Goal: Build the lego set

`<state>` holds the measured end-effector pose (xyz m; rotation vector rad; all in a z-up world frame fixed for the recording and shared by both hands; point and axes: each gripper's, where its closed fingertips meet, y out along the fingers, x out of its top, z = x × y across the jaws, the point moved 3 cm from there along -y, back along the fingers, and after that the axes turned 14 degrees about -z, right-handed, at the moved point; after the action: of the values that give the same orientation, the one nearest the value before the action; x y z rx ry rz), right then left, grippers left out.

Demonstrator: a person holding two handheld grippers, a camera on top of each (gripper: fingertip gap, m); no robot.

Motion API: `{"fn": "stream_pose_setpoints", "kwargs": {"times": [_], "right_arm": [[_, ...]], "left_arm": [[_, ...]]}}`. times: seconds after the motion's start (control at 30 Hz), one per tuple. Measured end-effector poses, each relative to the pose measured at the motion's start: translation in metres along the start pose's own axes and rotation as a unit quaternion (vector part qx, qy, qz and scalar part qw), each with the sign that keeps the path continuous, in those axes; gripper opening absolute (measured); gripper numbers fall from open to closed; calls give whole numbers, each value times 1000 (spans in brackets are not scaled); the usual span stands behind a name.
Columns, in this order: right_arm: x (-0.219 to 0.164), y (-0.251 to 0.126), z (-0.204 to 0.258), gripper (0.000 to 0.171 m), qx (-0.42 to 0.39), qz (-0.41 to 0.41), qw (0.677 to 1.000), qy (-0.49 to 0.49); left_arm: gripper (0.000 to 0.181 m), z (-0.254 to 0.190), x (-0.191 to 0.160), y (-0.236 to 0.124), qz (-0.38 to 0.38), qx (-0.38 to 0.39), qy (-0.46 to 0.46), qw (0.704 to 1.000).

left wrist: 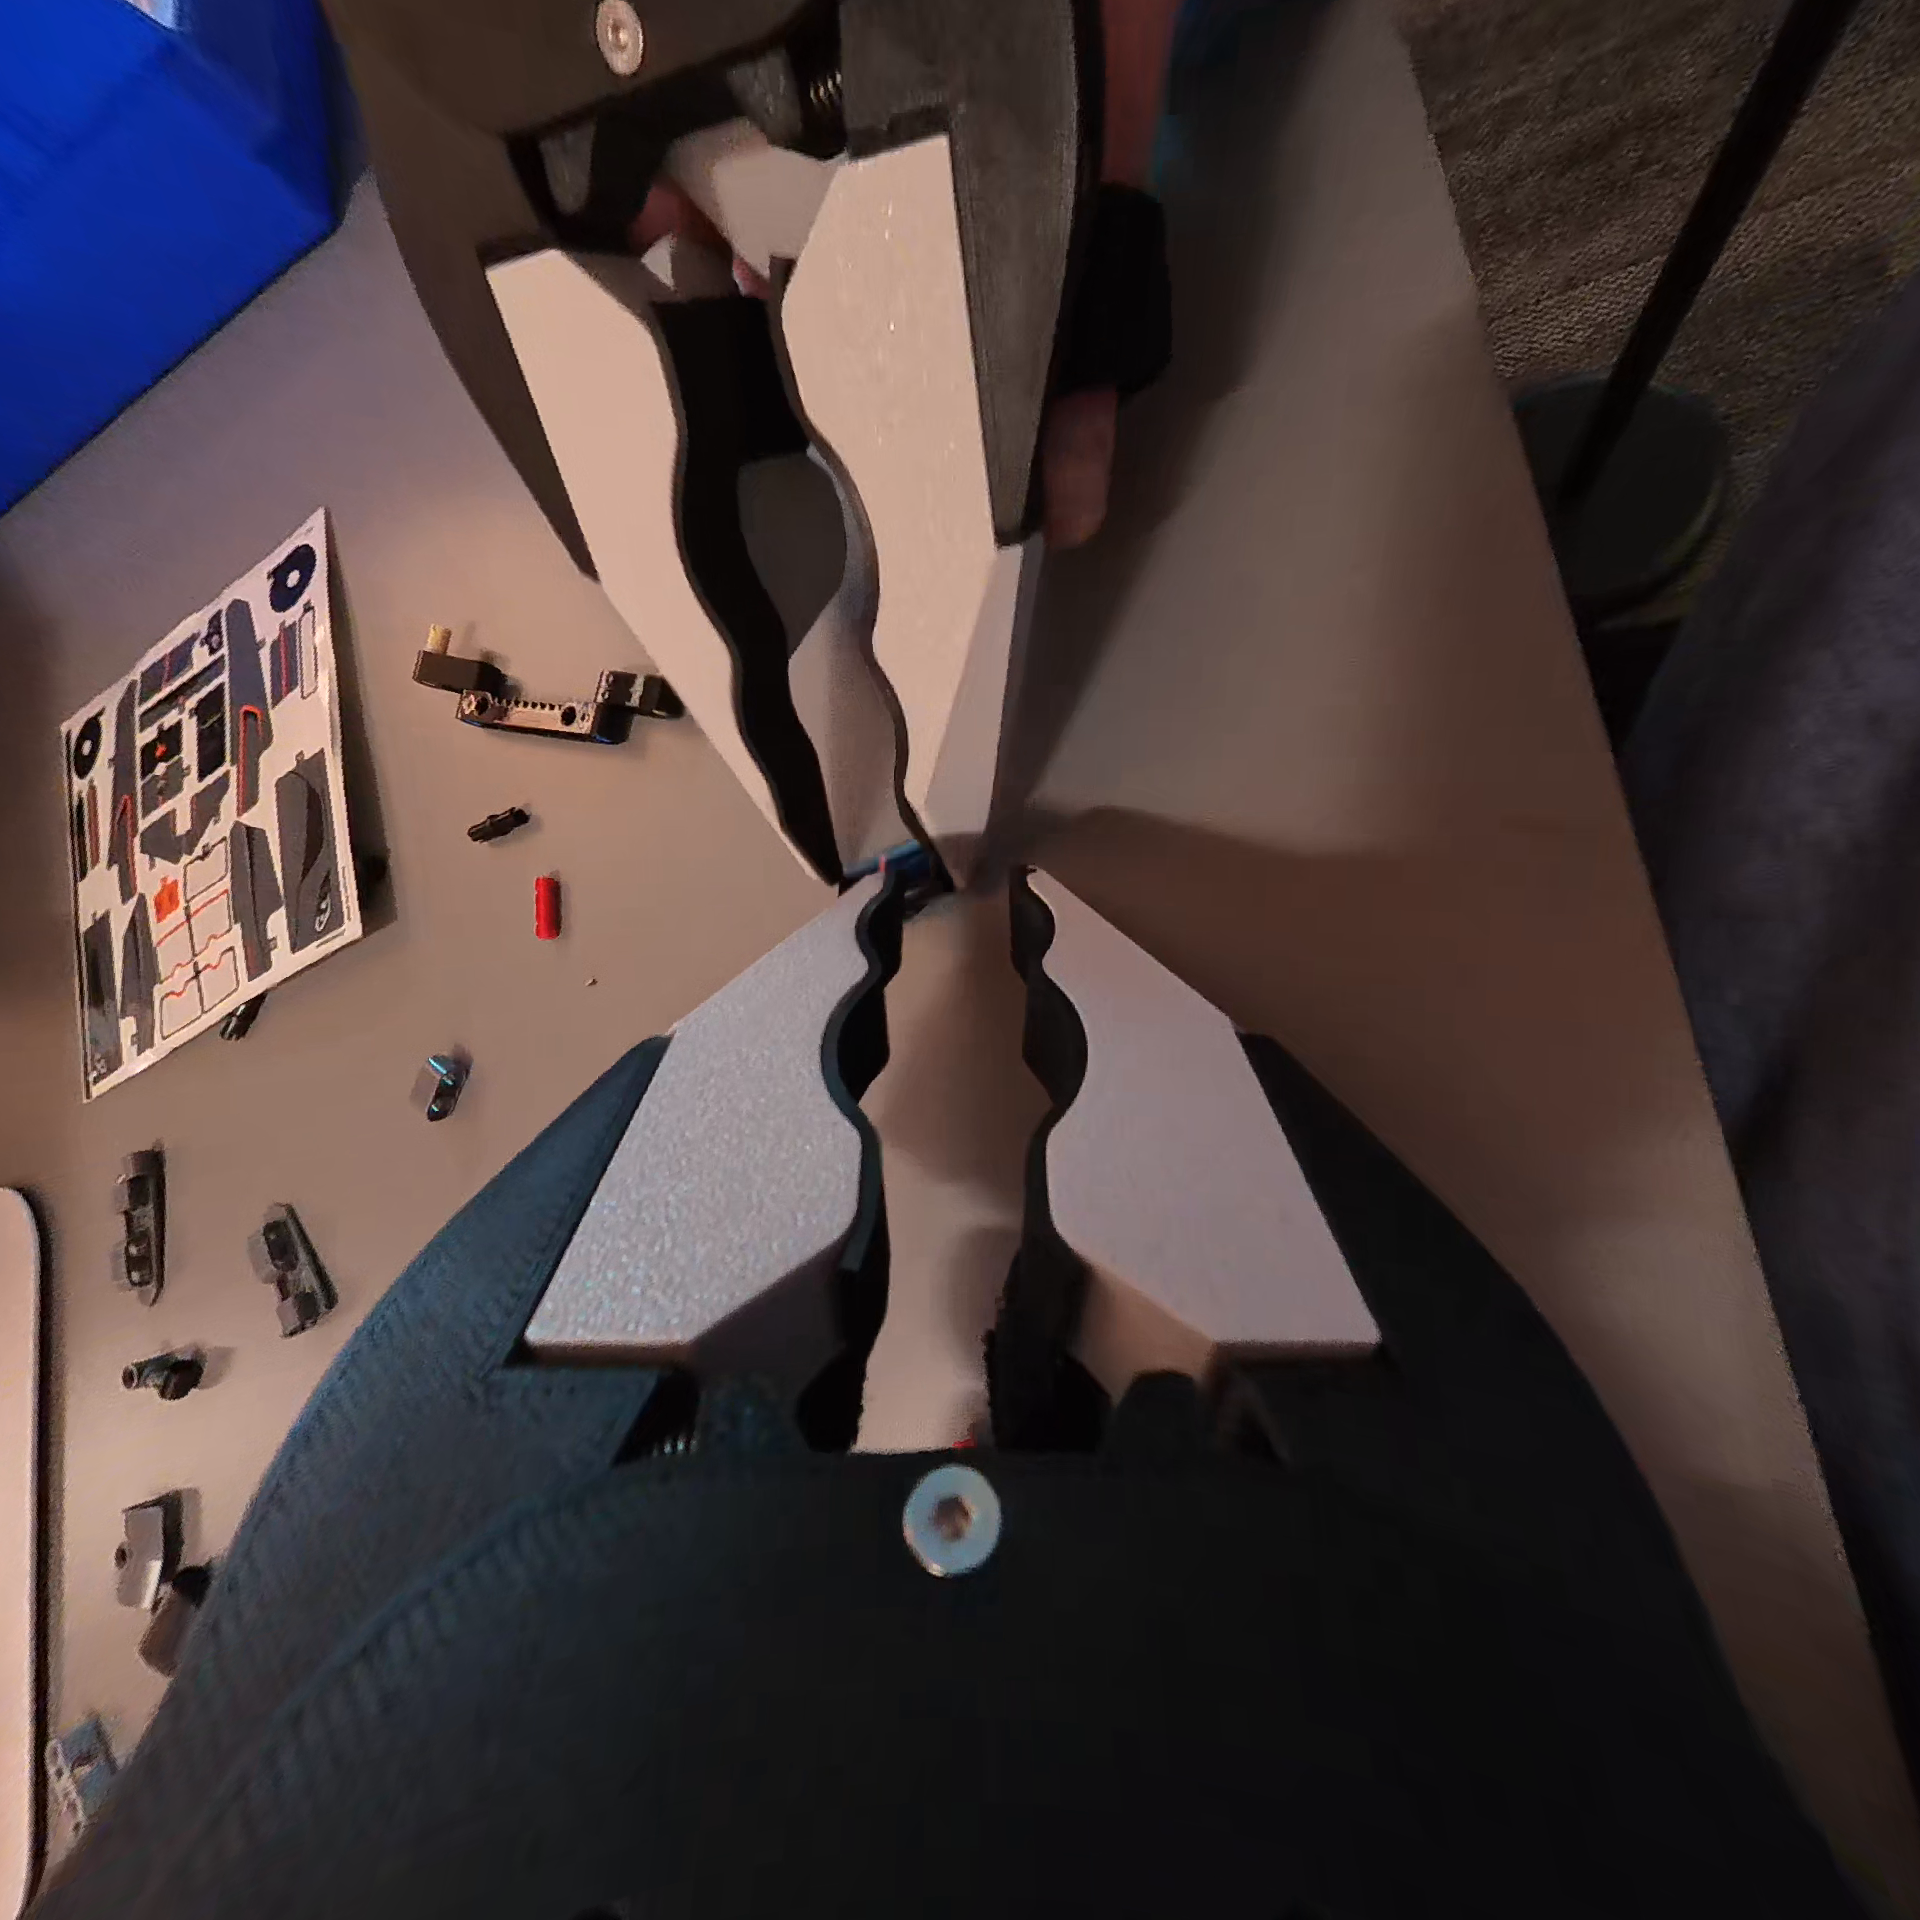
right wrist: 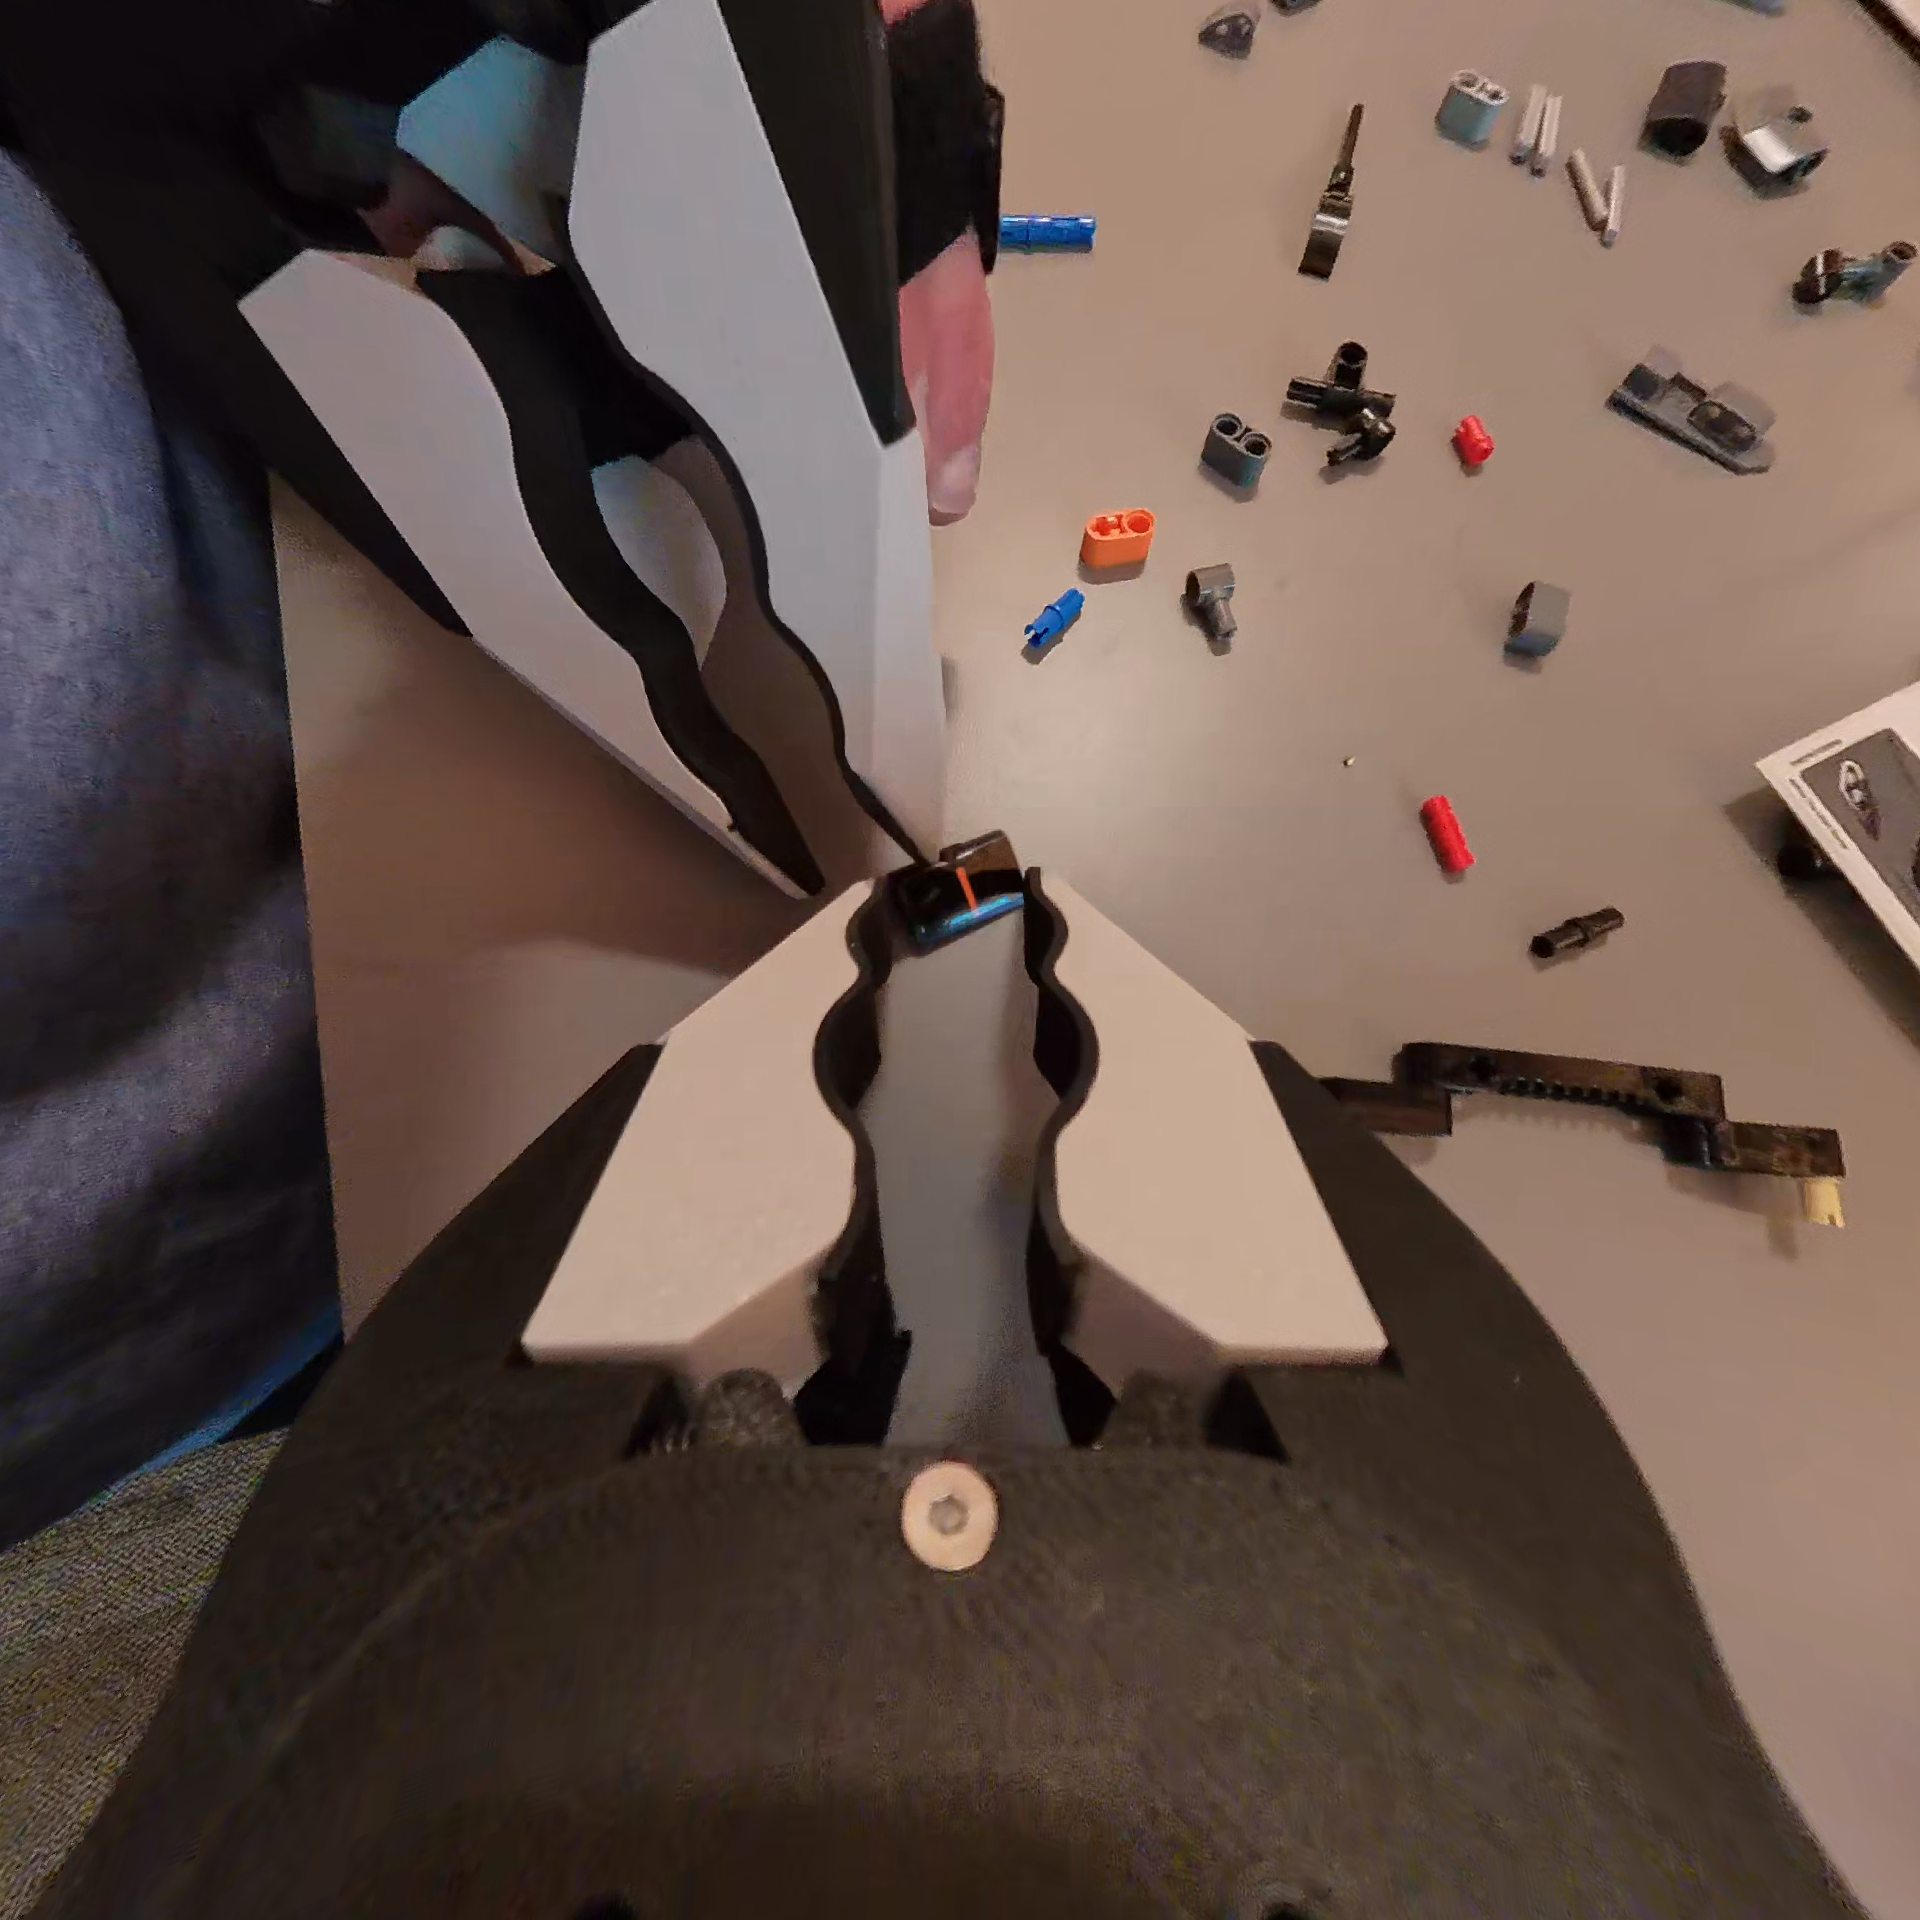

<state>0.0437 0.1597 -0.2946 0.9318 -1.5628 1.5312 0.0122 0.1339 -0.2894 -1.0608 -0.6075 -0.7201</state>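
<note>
My right gripper (right wrist: 958,896) is shut on a small black Lego piece (right wrist: 961,894) with an orange and a blue stripe, held just above the grey table (right wrist: 1195,727). My left gripper (left wrist: 951,888) meets it tip to tip from the opposite side. Its jaws stand a little apart with only table showing between them. One of its fingertips (right wrist: 914,857) touches the piece's edge. In the left wrist view the right gripper (left wrist: 883,873) comes down from the top with the piece (left wrist: 906,868) at its tips. A black toothed assembly (right wrist: 1590,1112) lies to the right.
A sticker sheet (left wrist: 208,810), a red pin (left wrist: 548,906), a black pin (left wrist: 497,824) and several grey parts lie nearby. An orange piece (right wrist: 1117,538), blue pins (right wrist: 1052,615) and a booklet (right wrist: 1860,810) are on the table. A blue box (left wrist: 135,208) stands behind. The table edge and a person's leg (right wrist: 125,727) are close. Left and right tips are no more than a few centimetres apart. It is some 8 cm from my right tips to the red pin (left wrist: 548,906). It turns up in the right wrist view (right wrist: 1442,834) as well.
</note>
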Motion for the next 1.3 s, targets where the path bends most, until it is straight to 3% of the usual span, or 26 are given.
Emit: {"fn": "stream_pose_setpoints", "kwargs": {"times": [0.37, 0.53, 0.73, 0.83, 0.97, 1.03, 1.17, 1.3], "right_arm": [[-2, 1, -1, 20, 10, 4, 1000, -2], [-2, 1, -1, 19, 14, 4, 1000, 0], [-2, 1, 0, 18, 16, 4, 1000, -1], [-2, 1, 0, 17, 18, 5, 1000, 0], [-3, 1, 1, 17, 22, 6, 1000, 6], [-2, 1, 0, 17, 23, 6, 1000, 10], [1, -3, 0, 26, 18, -9, 1000, 19], [-2, -5, 7, 16, 5, 7, 1000, 23]], "left_arm": [[13, 2, -3, 3, -2, -2, -1, 1000], [0, -9, -5, 2, -5, -38, 8, 999], [6, 5, 10, -5, -50, -3, -5, 999], [9, 5, 0, 2, -22, -6, 9, 1000], [9, 0, 0, 2, -27, -32, -8, 999], [0, -9, -2, -1, -21, -56, -7, 998], [5, 2, -3, -14, -24, -13, -26, 999], [12, 10, -8, -22, -4, 24, -70, 997]]}}
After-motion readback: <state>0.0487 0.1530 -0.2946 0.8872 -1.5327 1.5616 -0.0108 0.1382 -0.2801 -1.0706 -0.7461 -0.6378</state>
